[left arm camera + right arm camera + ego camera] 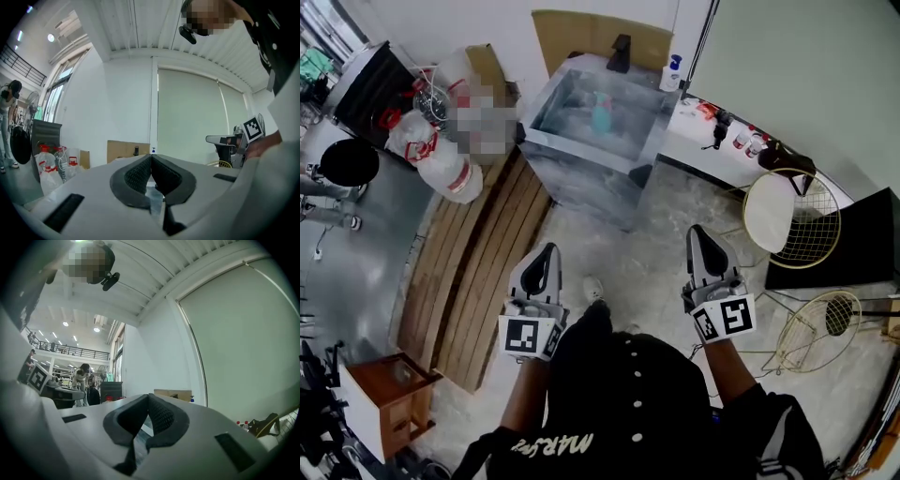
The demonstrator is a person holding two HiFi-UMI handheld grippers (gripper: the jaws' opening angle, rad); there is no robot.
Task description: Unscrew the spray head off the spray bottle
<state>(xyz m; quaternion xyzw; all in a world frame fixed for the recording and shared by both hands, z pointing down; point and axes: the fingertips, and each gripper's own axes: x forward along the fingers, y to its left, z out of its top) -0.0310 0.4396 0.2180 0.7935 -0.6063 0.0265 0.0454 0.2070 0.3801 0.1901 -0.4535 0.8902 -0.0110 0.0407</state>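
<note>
A teal spray bottle (601, 112) stands upright on the steel-topped table (551, 141) at the far side of the floor, well ahead of both grippers. My left gripper (546, 250) is held out in front of the person's body, shut with nothing between its jaws. The right gripper (697, 232) is level with it on the right, also shut and empty. In the left gripper view the ribbed pads (139, 172) of the left gripper (151, 157) meet. In the right gripper view the right gripper (148, 395) has its jaws pressed together too.
A wooden slatted platform (478, 272) runs along the left, with bagged bottles (441, 155) at its far end. Two wire chairs (792, 220) (820, 323) stand on the right. A small wooden cabinet (389, 394) is near left. A white pump bottle (672, 73) sits behind the table.
</note>
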